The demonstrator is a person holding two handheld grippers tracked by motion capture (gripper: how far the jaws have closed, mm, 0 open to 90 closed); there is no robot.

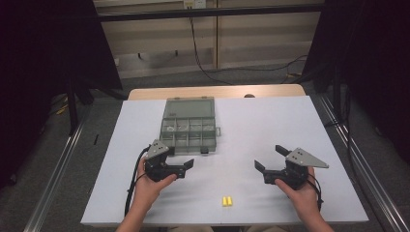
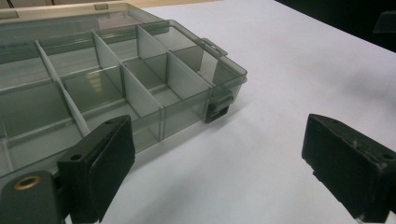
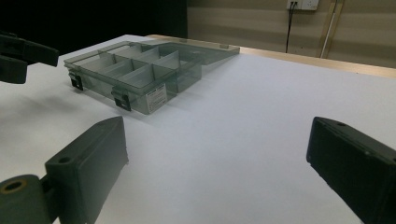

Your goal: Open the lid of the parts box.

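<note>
A clear grey compartment box (image 1: 188, 129) lies open on the white table (image 1: 270, 121), its lid (image 1: 189, 107) folded flat behind it. My left gripper (image 1: 179, 157) is held just in front of the box's near left corner, jaws wide apart and holding nothing. In the left gripper view the box (image 2: 140, 79) is close on the left of the open left gripper (image 2: 219, 140); the nearest compartments look bare. My right gripper (image 1: 270, 158) hovers open over the table to the right, away from the box (image 3: 135, 70). Two small yellow pieces (image 1: 227, 201) lie near the front edge between the hands.
Two dark latches (image 3: 122, 102) hang on the box's front wall. The other hand's gripper (image 3: 18, 53) shows at the far left of the right gripper view. A wooden strip (image 1: 217, 92) edges the table's back. Cables (image 1: 203, 63) trail on the floor behind.
</note>
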